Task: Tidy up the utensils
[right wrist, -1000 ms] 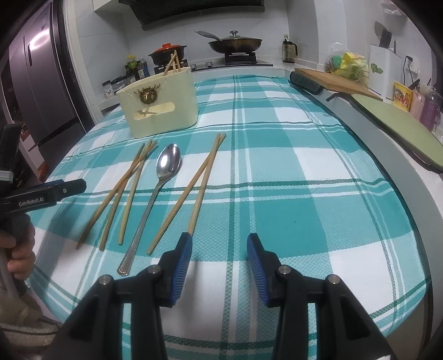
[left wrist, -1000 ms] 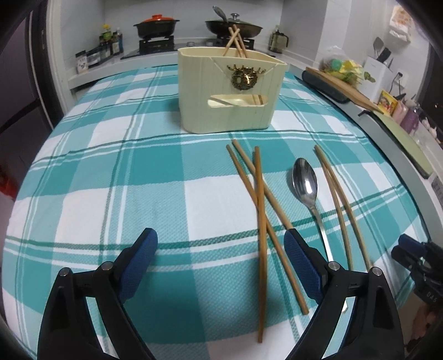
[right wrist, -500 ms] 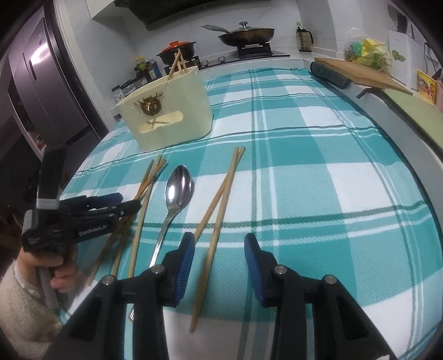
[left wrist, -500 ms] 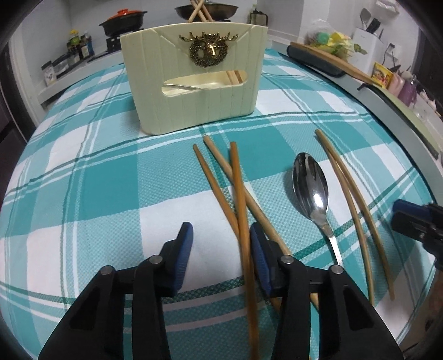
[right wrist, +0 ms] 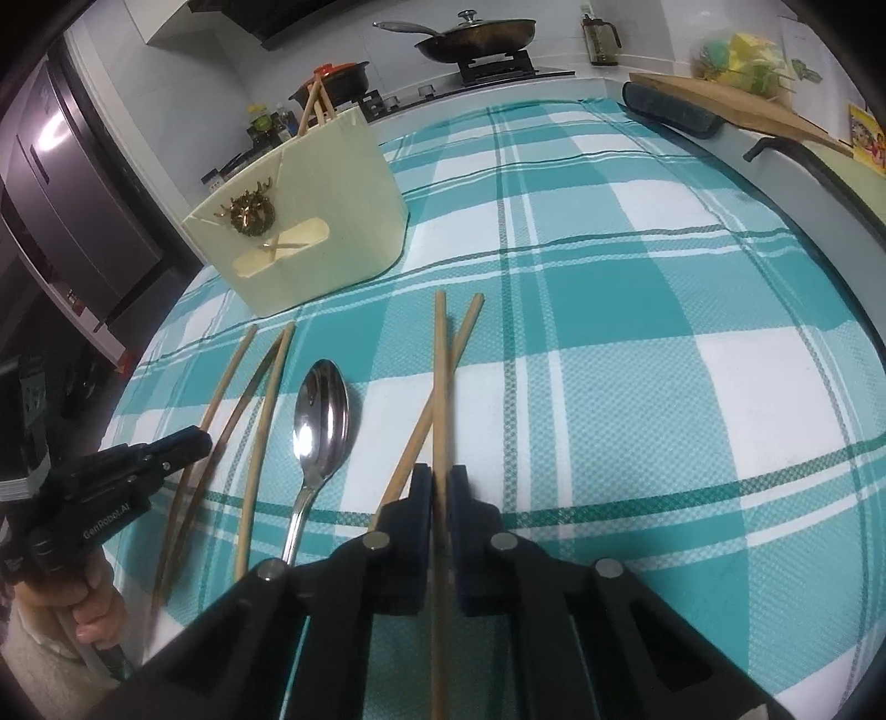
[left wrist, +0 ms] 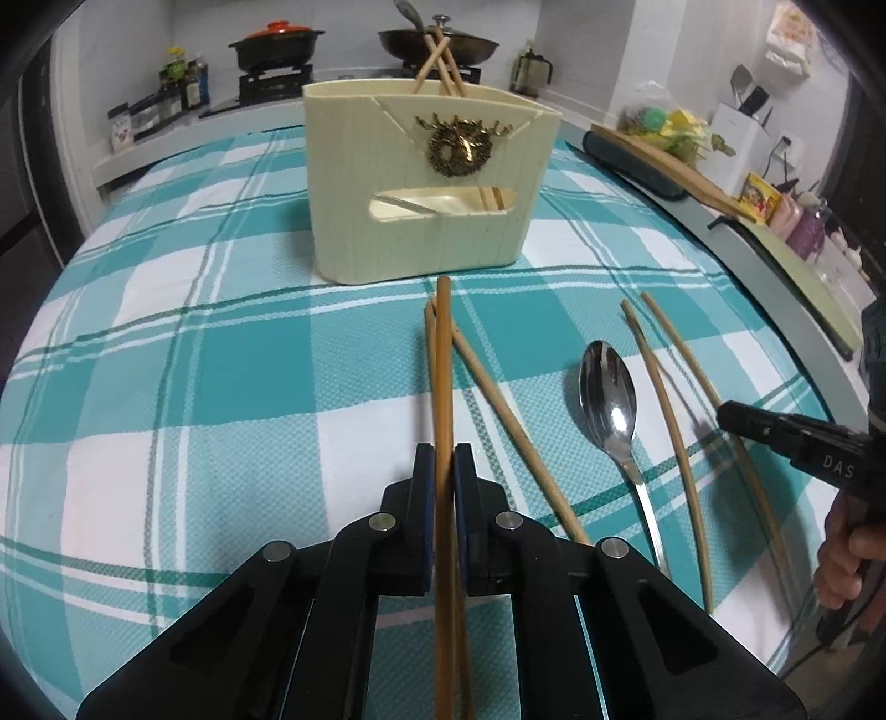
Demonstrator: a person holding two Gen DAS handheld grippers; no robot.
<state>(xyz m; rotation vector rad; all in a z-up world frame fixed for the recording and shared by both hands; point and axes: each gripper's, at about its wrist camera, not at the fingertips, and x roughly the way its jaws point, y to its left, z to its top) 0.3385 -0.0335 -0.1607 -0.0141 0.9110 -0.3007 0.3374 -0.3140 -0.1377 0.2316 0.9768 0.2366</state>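
A cream utensil holder with a gold emblem stands at the far side of the table and holds chopsticks; it also shows in the right wrist view. My left gripper is shut on a wooden chopstick that points toward the holder. Two more chopsticks lie beside it. My right gripper is shut on another chopstick, with its mate crossing under it. A steel spoon lies between the two groups, also seen in the right wrist view.
A teal and white checked cloth covers the table. A cutting board and dark roll sit at the right edge. A stove with pans is behind. A fridge stands at left.
Both grippers have moved onto the chopsticks and shut, each on one chopstick. A second ago the left was wide open.
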